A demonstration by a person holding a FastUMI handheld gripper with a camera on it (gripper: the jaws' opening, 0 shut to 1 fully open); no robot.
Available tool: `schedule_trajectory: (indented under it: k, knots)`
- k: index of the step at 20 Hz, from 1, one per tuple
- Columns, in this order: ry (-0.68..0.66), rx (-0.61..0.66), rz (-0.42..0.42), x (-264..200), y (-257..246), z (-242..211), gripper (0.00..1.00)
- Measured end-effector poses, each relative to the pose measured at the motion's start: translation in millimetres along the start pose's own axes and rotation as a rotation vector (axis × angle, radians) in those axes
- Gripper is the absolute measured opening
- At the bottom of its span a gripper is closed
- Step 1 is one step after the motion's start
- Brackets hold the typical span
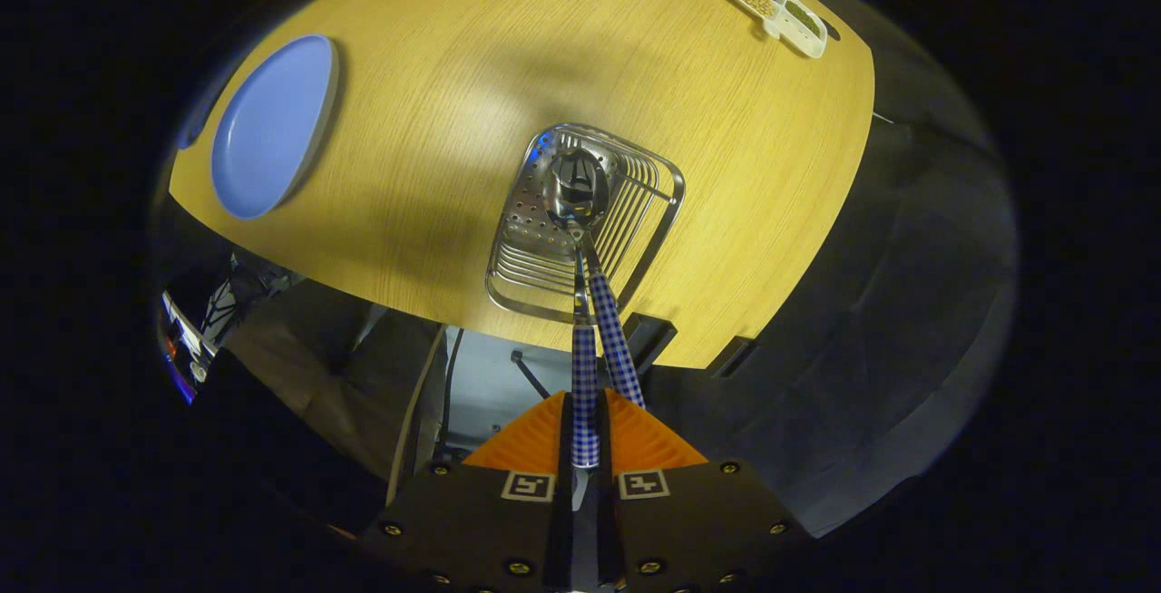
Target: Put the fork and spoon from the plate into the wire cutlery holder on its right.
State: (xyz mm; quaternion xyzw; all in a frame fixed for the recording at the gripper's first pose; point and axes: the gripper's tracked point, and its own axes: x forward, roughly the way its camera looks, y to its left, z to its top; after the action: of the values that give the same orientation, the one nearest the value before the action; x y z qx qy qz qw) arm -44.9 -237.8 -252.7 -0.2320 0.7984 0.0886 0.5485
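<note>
fingers [585, 430] clamping spoon [575, 189] (over holder [658, 212])

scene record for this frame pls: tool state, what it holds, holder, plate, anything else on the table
tool: shut on a checked-handled utensil, handle between the fingers
held utensil: its metal end hangs over the wire cutlery holder; spoon or fork unclear
second utensil: same checked handle, beside the held one, leaning out of the holder
spoon bowl: seen above the holder's perforated plate
wire cutlery holder: near the table's edge, just ahead of the fingers
plate: blue, bare, off to the holder's left
divided snack dish: far corner of wooden table
</note>
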Motion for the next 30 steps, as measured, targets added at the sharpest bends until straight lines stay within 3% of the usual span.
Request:
schedule_trajectory:
  k: [6, 11, 12, 19, 30]
  knots:
    - [-0.035, 0.021, -0.005, -10.6, -2.6, 7.5, 0.12]
    - [-0.101, 0.048, -0.006, -10.9, -0.2, 5.6, 0.91]
    - [-0.11, 0.055, -0.006, -12.9, 0.1, 5.0, 0.97]
    - [-0.225, 0.127, -0.001, -33.9, 2.3, -4.4, 0.97]
    - [-0.674, 0.219, 0.116, -79.8, 91.1, 13.3, 0.97]
